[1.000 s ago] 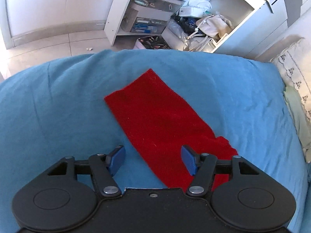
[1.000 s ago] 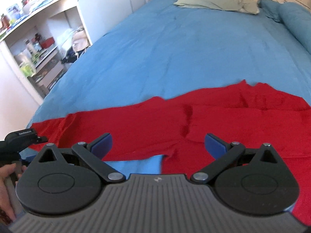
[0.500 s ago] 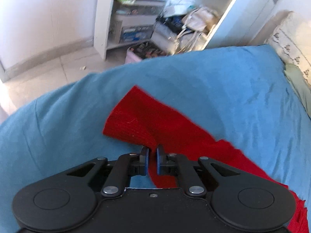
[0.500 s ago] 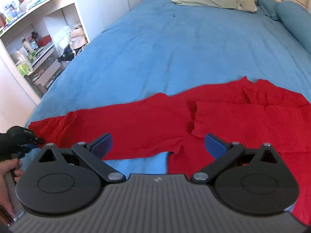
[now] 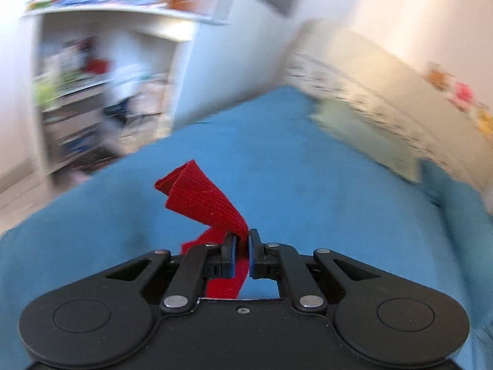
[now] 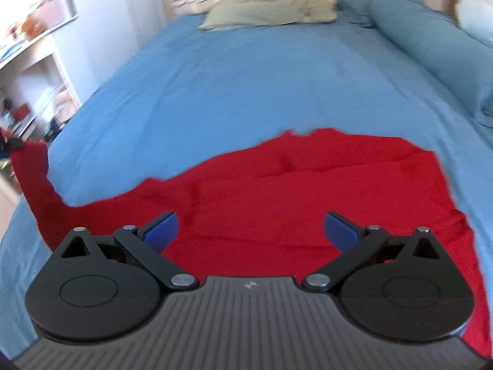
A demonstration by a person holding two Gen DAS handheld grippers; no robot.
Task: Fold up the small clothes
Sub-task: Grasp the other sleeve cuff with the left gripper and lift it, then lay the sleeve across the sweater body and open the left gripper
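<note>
A red knit garment (image 6: 292, 197) lies spread on the blue bed sheet (image 6: 246, 77). Its long sleeve (image 6: 34, 182) runs off to the far left and is lifted off the sheet there. My left gripper (image 5: 242, 240) is shut on the sleeve's end (image 5: 203, 203), which curls up above the pads and hangs below them. My right gripper (image 6: 250, 228) is open and empty, just above the body of the garment. The garment's near edge is hidden under the right gripper.
White shelves (image 5: 92, 98) full of clutter stand beside the bed on the left. A pale green pillow (image 6: 265, 12) and a rolled blue blanket (image 6: 431, 46) lie at the head of the bed. The wall and patterned headboard (image 5: 385, 92) are blurred.
My left gripper, shut on the sleeve end, has lifted it off the sheet and swung toward the head of the bed. The right gripper moved right over the garment's body, still open.
</note>
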